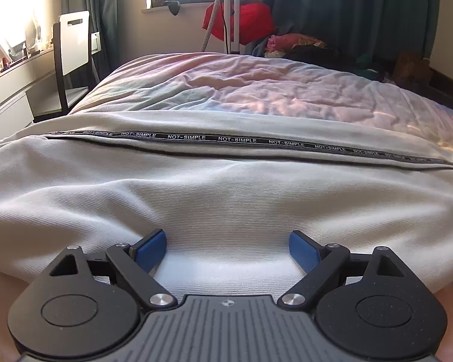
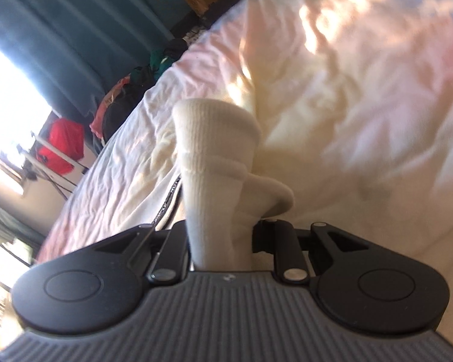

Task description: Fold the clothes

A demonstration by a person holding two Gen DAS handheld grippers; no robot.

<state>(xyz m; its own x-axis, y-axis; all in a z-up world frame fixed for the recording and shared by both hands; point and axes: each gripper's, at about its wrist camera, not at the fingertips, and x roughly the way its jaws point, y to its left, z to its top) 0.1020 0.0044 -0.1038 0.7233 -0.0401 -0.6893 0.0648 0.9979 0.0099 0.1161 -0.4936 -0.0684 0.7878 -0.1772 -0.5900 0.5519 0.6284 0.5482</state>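
Sunlit bed [image 1: 256, 90] is spread with a white garment [image 1: 226, 199], over which the left gripper [image 1: 227, 252] is held with fingers spread, while its ribbed cuff [image 2: 214, 157] is pinched by the right gripper [image 2: 220, 241]; slippage is judged likely if tugged sideways.

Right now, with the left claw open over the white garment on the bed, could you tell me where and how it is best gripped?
Probably at the near edge of the white garment, coming low from the near side. The left claw already straddles a raised bulge there, blue pads apart. The cloth beyond lies flat, up to the black lettered tape.
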